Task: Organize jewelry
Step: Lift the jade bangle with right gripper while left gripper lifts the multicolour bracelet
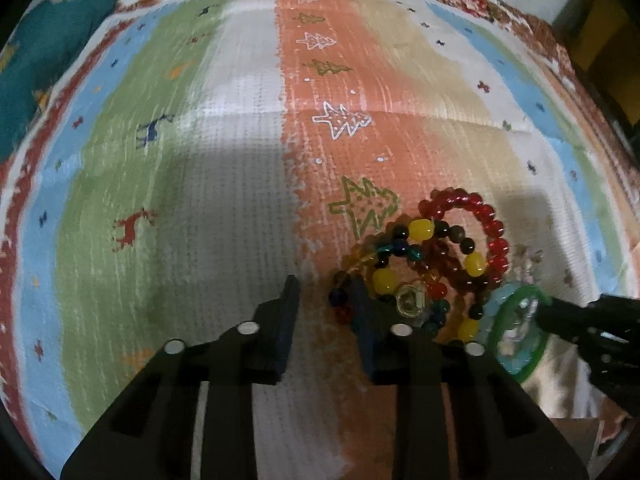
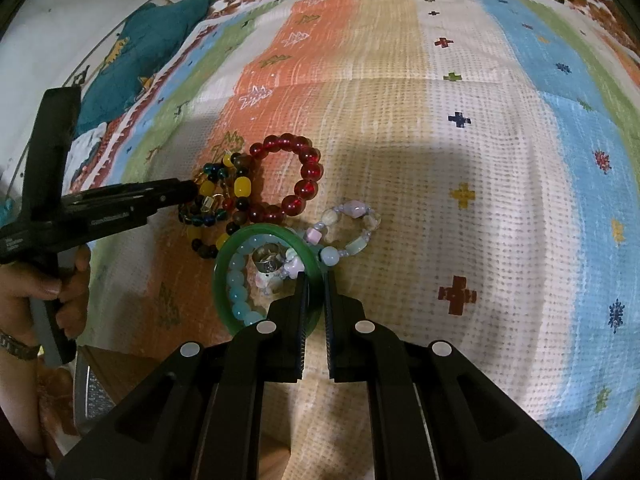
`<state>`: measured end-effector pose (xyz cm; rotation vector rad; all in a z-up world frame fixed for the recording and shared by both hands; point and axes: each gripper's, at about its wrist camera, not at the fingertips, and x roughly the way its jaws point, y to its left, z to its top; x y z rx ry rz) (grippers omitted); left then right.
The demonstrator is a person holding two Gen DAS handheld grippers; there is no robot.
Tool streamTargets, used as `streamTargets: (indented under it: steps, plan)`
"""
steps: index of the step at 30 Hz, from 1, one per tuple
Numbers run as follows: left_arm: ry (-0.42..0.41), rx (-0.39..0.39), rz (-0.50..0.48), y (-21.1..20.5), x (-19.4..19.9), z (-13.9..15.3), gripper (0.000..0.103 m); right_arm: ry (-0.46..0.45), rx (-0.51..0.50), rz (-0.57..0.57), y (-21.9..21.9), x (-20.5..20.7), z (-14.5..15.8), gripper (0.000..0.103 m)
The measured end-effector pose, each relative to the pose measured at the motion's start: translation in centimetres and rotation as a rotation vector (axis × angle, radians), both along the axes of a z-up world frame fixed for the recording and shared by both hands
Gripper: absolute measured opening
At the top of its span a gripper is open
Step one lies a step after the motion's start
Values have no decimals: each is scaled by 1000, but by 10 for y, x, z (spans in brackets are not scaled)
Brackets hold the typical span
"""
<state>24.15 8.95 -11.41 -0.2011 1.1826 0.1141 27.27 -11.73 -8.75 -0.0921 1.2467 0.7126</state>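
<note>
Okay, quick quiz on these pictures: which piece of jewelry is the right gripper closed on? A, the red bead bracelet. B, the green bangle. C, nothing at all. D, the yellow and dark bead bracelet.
B: in the right wrist view the right gripper has its fingers pinched on the rim of the green bangle, while the red bead bracelet lies apart on the cloth.
</note>
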Motion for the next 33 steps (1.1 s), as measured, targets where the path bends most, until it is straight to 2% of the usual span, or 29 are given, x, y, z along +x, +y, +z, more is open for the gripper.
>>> streamTargets:
  steps: [2,8,14,22,33]
  plan:
    - [1,25,1,2,0,0,9,0,0,0,0,0,0,9]
    - [-25,2,14,8,-4,9,9,-22,-1,0,0,-1,4,9]
    - [-92,-11,17,5,-16,37,9,-47,0,1,-3,-2,10,9]
    - [-173,-18,-3,-11,-34,68,9,-115,7,-13,-10,-10,31,9]
    - [-237,-21,-22,-25,-57,94,9,-219,2,-15,-17,-29,54,9]
